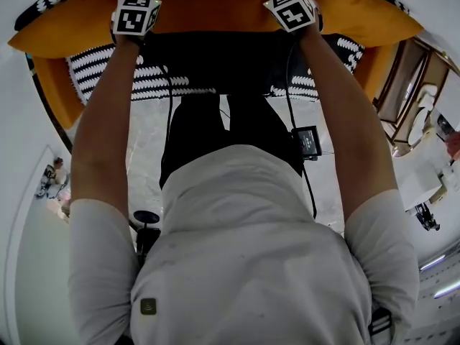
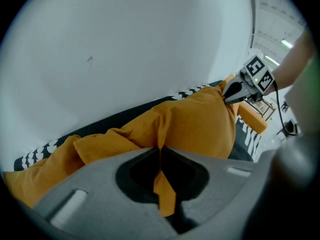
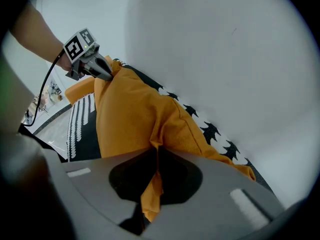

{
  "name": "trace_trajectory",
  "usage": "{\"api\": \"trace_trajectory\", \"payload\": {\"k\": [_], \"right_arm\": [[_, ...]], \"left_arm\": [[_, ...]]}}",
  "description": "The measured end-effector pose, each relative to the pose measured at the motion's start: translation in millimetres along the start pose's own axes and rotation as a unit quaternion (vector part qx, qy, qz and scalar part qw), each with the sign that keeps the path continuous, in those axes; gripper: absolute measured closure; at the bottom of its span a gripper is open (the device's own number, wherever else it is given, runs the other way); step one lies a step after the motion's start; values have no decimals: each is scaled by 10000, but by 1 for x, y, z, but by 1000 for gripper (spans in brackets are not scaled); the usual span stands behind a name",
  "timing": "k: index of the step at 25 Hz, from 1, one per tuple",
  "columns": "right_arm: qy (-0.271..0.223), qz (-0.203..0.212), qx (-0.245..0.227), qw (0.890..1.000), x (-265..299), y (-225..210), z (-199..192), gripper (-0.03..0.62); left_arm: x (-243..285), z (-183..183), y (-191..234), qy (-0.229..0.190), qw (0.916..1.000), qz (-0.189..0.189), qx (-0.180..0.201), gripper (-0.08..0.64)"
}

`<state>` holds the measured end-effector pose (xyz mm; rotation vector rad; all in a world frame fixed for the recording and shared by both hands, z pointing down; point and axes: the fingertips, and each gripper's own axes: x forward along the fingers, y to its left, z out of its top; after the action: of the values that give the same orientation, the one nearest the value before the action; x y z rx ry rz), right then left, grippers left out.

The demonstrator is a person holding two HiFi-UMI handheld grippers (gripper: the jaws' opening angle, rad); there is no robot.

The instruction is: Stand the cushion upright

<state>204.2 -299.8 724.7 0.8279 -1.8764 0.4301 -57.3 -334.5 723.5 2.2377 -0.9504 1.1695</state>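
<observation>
cushion (image 1: pixel 215 9), long axis side to side, seemingly upright against wall (image 2: pixel 125 44)

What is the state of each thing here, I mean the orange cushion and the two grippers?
orange cushion: pinched at one edge by both grippers, its fabric bunched; whether it stands upright cannot be told.
left gripper: shut on a fold of the cushion.
right gripper: shut on a fold of the cushion, apart from the left one.
patterned fabric: spread out below the cushion.
</observation>
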Motion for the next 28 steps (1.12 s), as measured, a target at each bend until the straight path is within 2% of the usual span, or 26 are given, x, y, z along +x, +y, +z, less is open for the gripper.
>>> {"api": "trace_trajectory", "payload": {"k": [7, 13, 16, 19, 28], "right_arm": [[-53, -43, 42, 10000, -2, -1, 1, 571], [-141, -89, 257, 9995, -12, 0, -1, 551], [-182, -119, 366, 9991, -20, 4, -1, 527], [-235, -166, 425, 9987, -33, 7, 1, 476], [-893, -338, 482, 9943, -98, 21, 20, 453]], "left_arm": [[-1, 2, -1, 27, 10000, 43, -10, 540], [-11, 4, 1, -48, 9997, 200, -123, 476], [-21, 8, -1, -181, 9993, 233, -215, 433], [-33, 15, -8, -263, 9992, 260, -176, 410], [-86, 41, -37, -736, 9967, 264, -207, 405]]}}
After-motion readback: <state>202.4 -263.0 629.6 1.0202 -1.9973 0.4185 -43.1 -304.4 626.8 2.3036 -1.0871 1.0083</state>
